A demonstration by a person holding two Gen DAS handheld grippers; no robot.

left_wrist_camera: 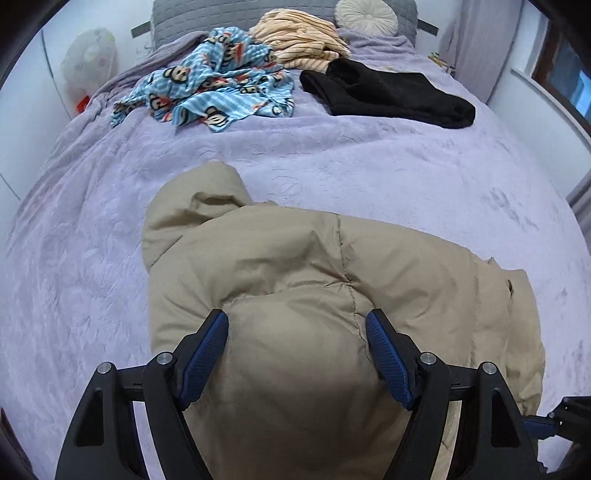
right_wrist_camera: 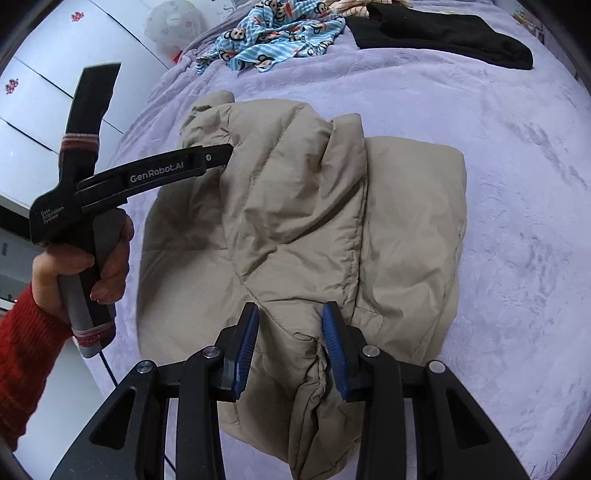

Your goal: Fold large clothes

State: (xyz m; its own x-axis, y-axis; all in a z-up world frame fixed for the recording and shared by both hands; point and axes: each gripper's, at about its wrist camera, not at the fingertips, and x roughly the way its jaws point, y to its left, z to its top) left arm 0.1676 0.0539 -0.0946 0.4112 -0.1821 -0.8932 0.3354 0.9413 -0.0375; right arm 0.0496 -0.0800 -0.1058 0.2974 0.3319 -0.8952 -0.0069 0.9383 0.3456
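Note:
A beige puffer jacket lies partly folded on the lilac bedspread; it also shows in the right wrist view. My left gripper is open, its blue pads straddling a puffy fold of the jacket near its close edge. My right gripper is open, with its pads on either side of a bunched fold at the jacket's near edge. The left gripper also shows in the right wrist view, held by a hand in a red sleeve, reaching over the jacket's left side.
At the far end of the bed lie a blue monkey-print garment, a striped peach garment, a black garment and pillows. White cupboards stand to the left. A window is on the right.

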